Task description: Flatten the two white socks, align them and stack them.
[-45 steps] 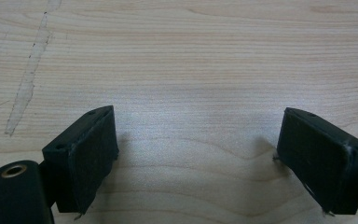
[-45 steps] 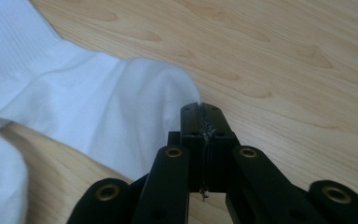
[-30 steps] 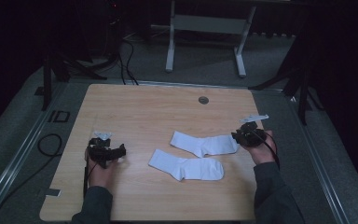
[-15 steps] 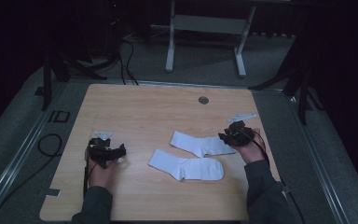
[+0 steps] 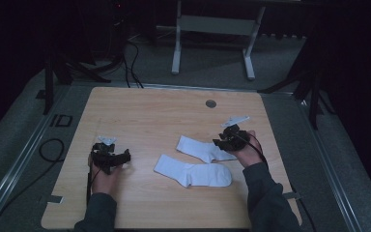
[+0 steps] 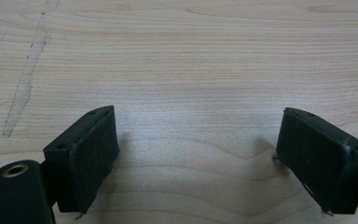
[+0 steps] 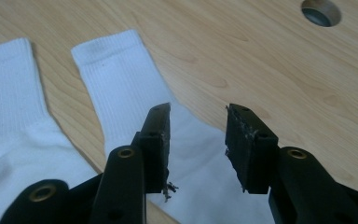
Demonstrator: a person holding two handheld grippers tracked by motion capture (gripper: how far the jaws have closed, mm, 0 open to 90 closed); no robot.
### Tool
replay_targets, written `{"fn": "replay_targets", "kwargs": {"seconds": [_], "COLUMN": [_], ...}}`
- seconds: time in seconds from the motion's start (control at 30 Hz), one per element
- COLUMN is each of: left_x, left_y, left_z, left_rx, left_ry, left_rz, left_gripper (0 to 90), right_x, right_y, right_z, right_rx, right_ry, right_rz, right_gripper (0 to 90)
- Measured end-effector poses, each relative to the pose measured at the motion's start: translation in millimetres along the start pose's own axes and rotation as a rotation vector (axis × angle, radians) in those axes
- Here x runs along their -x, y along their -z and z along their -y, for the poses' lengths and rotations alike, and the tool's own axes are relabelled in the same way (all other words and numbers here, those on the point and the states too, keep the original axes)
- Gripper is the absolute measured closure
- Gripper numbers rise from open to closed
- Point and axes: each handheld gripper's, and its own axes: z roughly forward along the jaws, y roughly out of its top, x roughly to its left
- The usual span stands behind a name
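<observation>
Two white socks lie side by side on the wooden table [image 5: 145, 116]: the far sock [image 5: 198, 147] and the near sock [image 5: 193, 173]. My right gripper [image 5: 222, 142] hovers over the far sock's right end. In the right gripper view its jaws [image 7: 198, 140] stand apart above that sock [image 7: 121, 79]. They have just been opening, and no cloth is pinched between the pads. The other sock [image 7: 9, 98] lies to the left there. My left gripper [image 5: 118, 157] rests at the table's front left, open wide [image 6: 198, 154] over bare wood.
A round cable hole [image 5: 210, 103] sits near the table's far edge, seen too as a hole [image 7: 320, 11] in the right gripper view. Beyond the table stands a white metal frame [image 5: 212, 24]. Cables [image 5: 53, 147] lie on the floor at the left.
The right gripper has moved left from the table's right side onto the far sock's end. The left gripper and both socks stay where they were.
</observation>
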Motion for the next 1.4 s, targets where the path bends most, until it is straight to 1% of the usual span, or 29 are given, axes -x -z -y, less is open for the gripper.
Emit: {"fn": "replay_targets", "kwargs": {"seconds": [0.17, 0.3, 0.63, 0.77, 1.0, 1.1, 1.13, 1.17, 1.33, 1.4], "left_x": [0.0, 0.1, 0.1, 0.0, -0.1, -0.1, -0.1, 0.0, -0.1, 0.3], "left_y": [0.0, -0.1, 0.0, 0.0, 0.0, 0.0, 0.0, 0.0, 0.1, 0.1], "left_z": [0.0, 0.0, 0.0, 0.0, 0.0, 0.0, 0.0, 0.0, 0.1, 0.1], "left_rx": [0.000, 0.001, 0.001, 0.000, 0.000, 0.000, 0.000, 0.000, -0.001, 0.000], "left_ry": [0.000, 0.001, 0.001, 0.000, -0.001, -0.001, -0.001, -0.001, -0.003, -0.004], "left_rz": [0.000, 0.000, 0.000, 0.000, 0.000, 0.000, 0.000, 0.000, 0.001, 0.004], "left_gripper": [12.5, 12.5, 12.5, 12.5, 12.5, 12.5, 12.5, 12.5, 12.6, 12.6], "right_x": [-8.0, -14.4, -32.0, -37.5, -39.5, -39.9, -39.2, -38.5, -37.8, -37.0], "right_y": [-8.4, -15.6, -43.5, -55.2, -75.1, -85.8, -86.8, -87.1, -85.8, -85.8], "right_z": [-5.3, -9.7, -18.6, -20.2, -20.5, -17.4, -16.5, -16.3, -16.4, -15.8], "right_rx": [-0.010, -0.016, -0.049, -0.072, -0.105, -0.142, -0.125, -0.118, -0.123, -0.118], "right_ry": [0.032, 0.047, 0.102, 0.111, 0.100, 0.094, 0.078, 0.074, 0.082, 0.082], "right_rz": [-0.017, -0.032, -0.072, -0.081, -0.090, -0.102, -0.113, -0.113, -0.102, -0.096], "right_gripper": [59.6, 59.6, 59.5, 59.5, 56.2, 55.2, 55.9, 58.8, 80.3, 82.5]}}
